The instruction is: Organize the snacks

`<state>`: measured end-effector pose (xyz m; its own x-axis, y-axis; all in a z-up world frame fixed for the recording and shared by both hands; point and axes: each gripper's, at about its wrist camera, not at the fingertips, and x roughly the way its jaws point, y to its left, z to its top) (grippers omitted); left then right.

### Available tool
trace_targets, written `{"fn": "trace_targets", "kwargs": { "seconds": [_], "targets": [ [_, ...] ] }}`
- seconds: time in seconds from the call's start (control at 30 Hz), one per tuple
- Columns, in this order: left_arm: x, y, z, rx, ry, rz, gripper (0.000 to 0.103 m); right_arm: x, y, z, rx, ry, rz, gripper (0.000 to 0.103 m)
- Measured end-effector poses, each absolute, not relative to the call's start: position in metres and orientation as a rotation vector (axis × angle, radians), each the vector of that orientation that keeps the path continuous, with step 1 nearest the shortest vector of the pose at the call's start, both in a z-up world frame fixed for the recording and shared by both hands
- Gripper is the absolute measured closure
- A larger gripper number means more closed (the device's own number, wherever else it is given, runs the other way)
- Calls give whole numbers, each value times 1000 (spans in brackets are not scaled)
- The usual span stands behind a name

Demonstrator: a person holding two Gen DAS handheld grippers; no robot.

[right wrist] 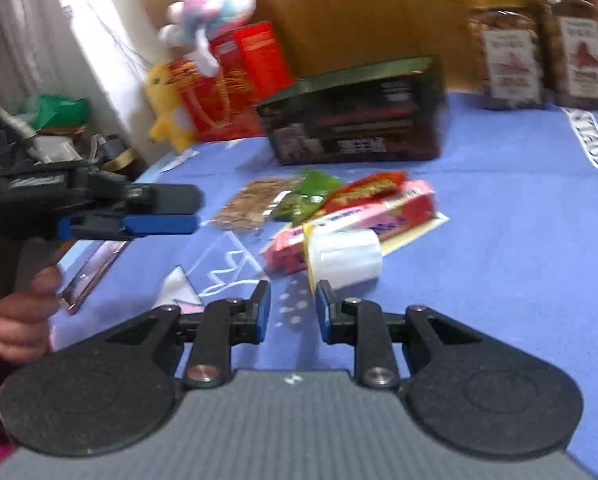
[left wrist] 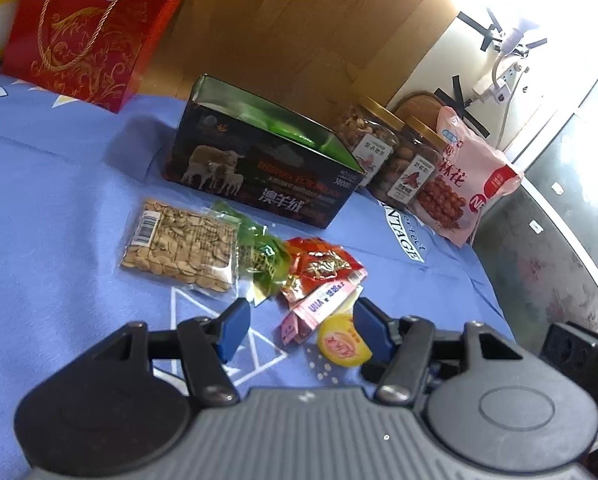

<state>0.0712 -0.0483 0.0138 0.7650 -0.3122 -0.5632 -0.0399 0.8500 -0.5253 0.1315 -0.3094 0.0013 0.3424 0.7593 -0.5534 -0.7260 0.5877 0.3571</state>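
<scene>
Your left claw [left wrist: 297, 326] stands released, with nothing between its blue pads. Your right claw [right wrist: 292, 309] is parted too, its narrow gap empty, and it hovers over the blue cloth [left wrist: 59, 184]. The loose snacks lie in a row at 12 o'clock from the left claw: seed pack [left wrist: 181, 250], green packet [left wrist: 263, 258], red packet [left wrist: 323, 266], pink box [left wrist: 319, 310] and, nearest at 1 o'clock, the yellow cup [left wrist: 343, 342]. The open dark box [left wrist: 259, 168] stands beyond them; two jars [left wrist: 369, 140] and a pink bag [left wrist: 469, 184] sit at its 3 o'clock. The box looks the likely place for the small packets. Take the cup first, since it lies nearest and partly on the pink box. Open wider, straddle its side walls, close gently, and lift straight up so its neighbours stay put.
</scene>
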Motion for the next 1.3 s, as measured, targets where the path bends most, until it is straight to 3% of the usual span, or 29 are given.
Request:
{"fn": "trace_targets", "kwargs": {
  "seconds": [0.5,0.67,0.77,0.8,0.87,0.9,0.93,1.17,1.2,1.23,1.27,1.3],
  "targets": [
    [93,-105,-5,-459,791,-311,43,186,-340,-7,253,780,857,72],
    [89,-96,-8,-450,792,-278,43,193,-335,-21,395,913,984,70],
    [81,-76,-6,-500,768,-290,43,176,-347,-15,428,888,1051,69],
    [77,-69,-5,-516,760,-291,43,169,-350,-11,401,860,1048,67],
    [74,-61,-4,-540,759,-290,43,154,-355,-3,284,778,1037,51],
    [73,-60,-4,-549,761,-296,43,146,-355,0,214,744,1032,37],
    [74,-62,-4,-552,764,-309,43,139,-354,1,143,719,1028,31],
    [92,-101,-11,-473,826,-373,46,112,-317,-11,-258,625,1072,31],
    [95,-104,-16,-468,836,-374,52,112,-312,-13,-267,637,1072,33],
    [98,-107,-20,-464,853,-362,53,113,-308,-16,-265,658,1074,46],
    [98,-108,-22,-457,853,-351,55,110,-305,-18,-256,645,1057,51],
    [97,-109,-21,-447,847,-358,59,109,-304,-17,-259,637,1032,52]
  ]
}}
